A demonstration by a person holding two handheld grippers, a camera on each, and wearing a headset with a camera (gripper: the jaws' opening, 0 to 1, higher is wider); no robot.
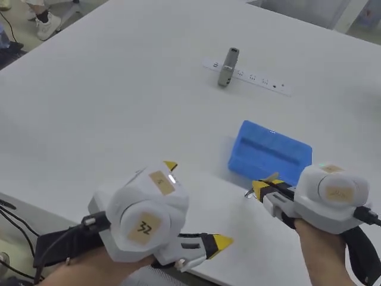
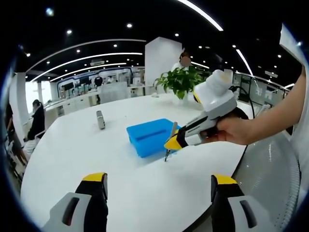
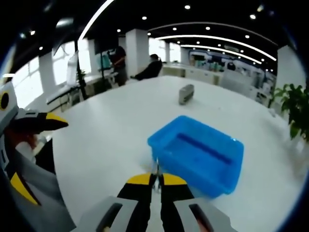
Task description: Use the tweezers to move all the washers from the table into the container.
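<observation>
L gripper (image 2: 159,180) held level, jaws wide apart, nothing btwn them. R gripper (image 3: 155,180) angled down, jaws pinched on tweezers (image 2: 166,153).

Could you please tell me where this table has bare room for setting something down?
The wide bare stretch left of the blue container and grey cylinder is free, as is the gap between them. Crowded: the near edge, where the left gripper and right gripper with tweezers sit.

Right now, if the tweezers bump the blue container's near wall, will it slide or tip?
Probably slide: the blue container is low and wide, so tipping seems unlikely. It looks like thin plastic with an empty-looking interior, so likely light. The smooth white table should give little grip.
</observation>
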